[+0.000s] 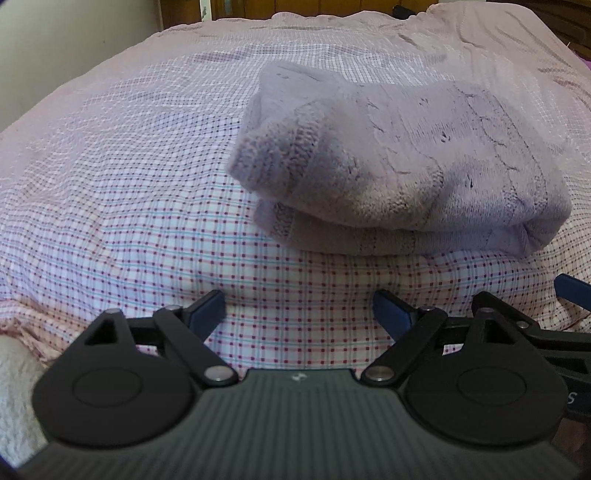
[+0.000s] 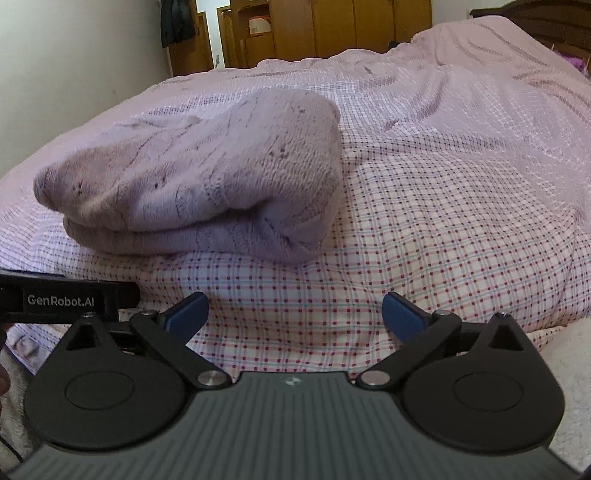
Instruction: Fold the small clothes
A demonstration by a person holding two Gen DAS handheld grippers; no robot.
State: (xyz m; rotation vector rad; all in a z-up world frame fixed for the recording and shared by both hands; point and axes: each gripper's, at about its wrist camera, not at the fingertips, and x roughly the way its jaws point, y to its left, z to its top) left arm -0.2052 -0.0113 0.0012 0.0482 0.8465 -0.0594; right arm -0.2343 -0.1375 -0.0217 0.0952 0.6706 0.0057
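A lilac knitted garment (image 1: 399,162) lies folded in a thick bundle on the checked bedsheet (image 1: 129,206), a ribbed cuff showing at its left end. My left gripper (image 1: 299,308) is open, near the bed's front, short of the bundle, with only sheet between its blue pads. In the right wrist view the same folded garment (image 2: 207,173) lies ahead and to the left. My right gripper (image 2: 295,310) is open wide over bare sheet (image 2: 443,221), nothing between its pads. The right gripper's fingertip (image 1: 570,290) shows at the left view's right edge; the left gripper's body (image 2: 62,299) shows at the right view's left edge.
The bed fills both views, with a pink ribbed cover (image 2: 480,74) bunched at the far end. A white fleecy fabric (image 1: 18,387) lies at the near edge. A pale wall (image 2: 74,55) runs along the left side, and wooden cupboards (image 2: 332,26) stand beyond the bed.
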